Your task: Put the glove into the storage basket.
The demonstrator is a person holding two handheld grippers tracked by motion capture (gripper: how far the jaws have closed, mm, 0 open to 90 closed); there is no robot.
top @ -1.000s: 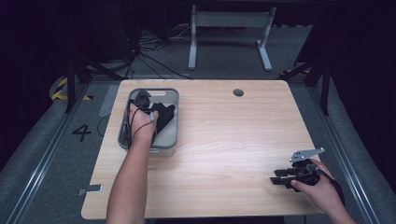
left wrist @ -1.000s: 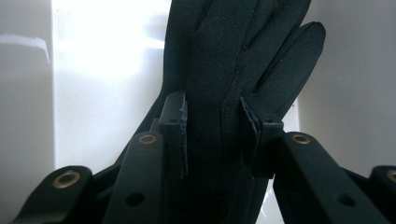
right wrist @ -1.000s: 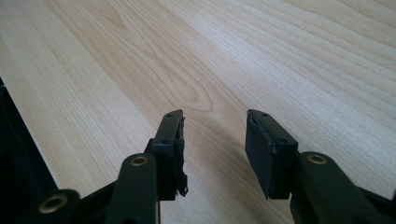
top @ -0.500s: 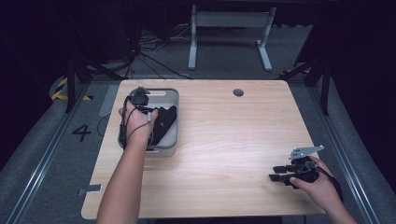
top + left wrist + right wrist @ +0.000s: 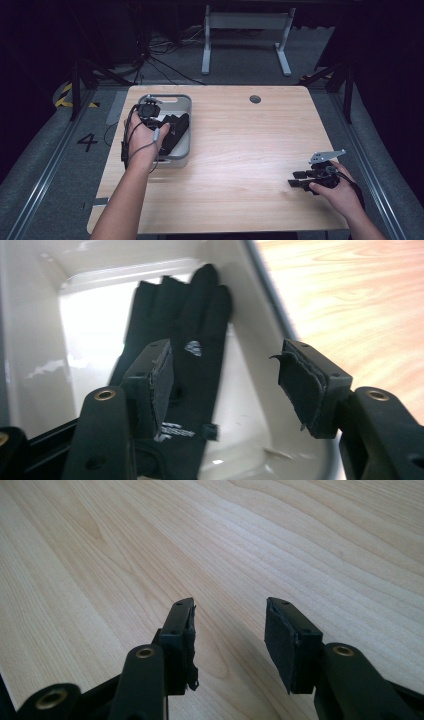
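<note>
Up and back moves the left tool (image 5: 227,385), spread wide, holding nothing. Black cloth glove (image 5: 185,360) lies flat in the grey plastic bin (image 5: 186,107); next it should dip, pinching one glove edge.

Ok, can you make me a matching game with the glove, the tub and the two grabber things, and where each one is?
Things:
1. black glove
2. grey tub
3. left gripper
4. right gripper

Places:
A. low over bare wood, near the table's right edge
B. lying inside the tub
C. above the tub, jaws open and empty
D. on the table's left side

Pairs: 1-B, 2-D, 3-C, 4-A
</note>
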